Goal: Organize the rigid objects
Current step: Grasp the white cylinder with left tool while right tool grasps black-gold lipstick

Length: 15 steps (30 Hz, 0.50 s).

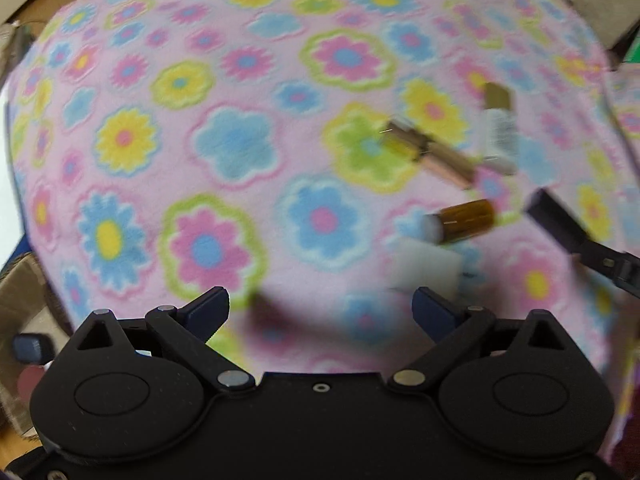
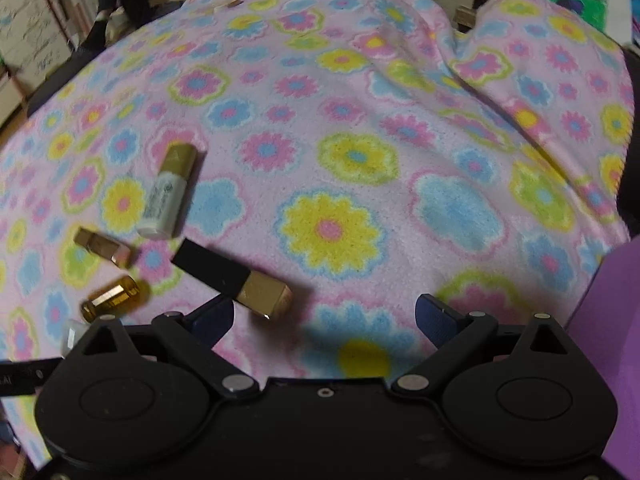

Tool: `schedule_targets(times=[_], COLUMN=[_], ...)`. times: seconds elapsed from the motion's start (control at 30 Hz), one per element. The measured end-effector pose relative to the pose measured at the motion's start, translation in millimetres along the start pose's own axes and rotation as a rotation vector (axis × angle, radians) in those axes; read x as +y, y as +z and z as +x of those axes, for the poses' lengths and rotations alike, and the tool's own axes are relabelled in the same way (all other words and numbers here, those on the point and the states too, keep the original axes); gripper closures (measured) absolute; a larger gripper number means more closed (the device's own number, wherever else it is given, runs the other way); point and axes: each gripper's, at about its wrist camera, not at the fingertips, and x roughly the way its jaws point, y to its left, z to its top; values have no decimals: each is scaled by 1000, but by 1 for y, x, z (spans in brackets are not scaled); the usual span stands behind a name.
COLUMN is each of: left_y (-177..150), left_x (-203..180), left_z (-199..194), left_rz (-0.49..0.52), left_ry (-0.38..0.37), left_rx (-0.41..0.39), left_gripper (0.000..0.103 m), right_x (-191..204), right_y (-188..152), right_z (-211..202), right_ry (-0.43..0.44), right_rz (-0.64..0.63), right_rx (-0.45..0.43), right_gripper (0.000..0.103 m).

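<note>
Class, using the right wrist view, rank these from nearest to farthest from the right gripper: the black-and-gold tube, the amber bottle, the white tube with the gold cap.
1. Black-and-gold tube, by the right gripper's left finger.
2. Amber bottle, farther left.
3. White tube with the gold cap, up-left, farthest.

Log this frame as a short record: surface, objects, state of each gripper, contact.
surface: floral fleece blanket, pink with coloured flowers
objects: white tube with gold cap; black and gold rectangular case; small gold case; amber bottle; white block
arrangement: all lying flat, loosely clustered
left gripper: open, holding nothing
right gripper: open, holding nothing
contact: none visible; the black and gold case lies close to the right gripper's left finger
image quality: left wrist view motion-blurred
</note>
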Motion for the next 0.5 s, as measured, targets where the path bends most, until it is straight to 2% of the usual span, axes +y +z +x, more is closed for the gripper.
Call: schedule_targets(times=[0.1,0.23,0.27,0.37,0.47,0.5], left_y=[3,10,15,16,18,19], left_x=[-20,-46,-49,-59,-64,-64], left_z=[-3,10,18,31,37,36], left_rz=[53,111,113,141,173,184], left_ry=[-50,-68,-65,-50,-34,-35], left_rx=[-10,18,24,55,54,45], left_gripper=[7,8,11,32,35,44], right_x=[2,6,6,6,8,9], right_y=[1,1,1,0,0,0], right_z=[-9,-14,-14,-14,-15,-16], right_ry=[18,29,29,31,28,25], right_rz=[32,32,31,32,24,21], right_rx=[-19,-26,-24,-16,-14,-15], right_gripper=[5,5,5,5,5,5])
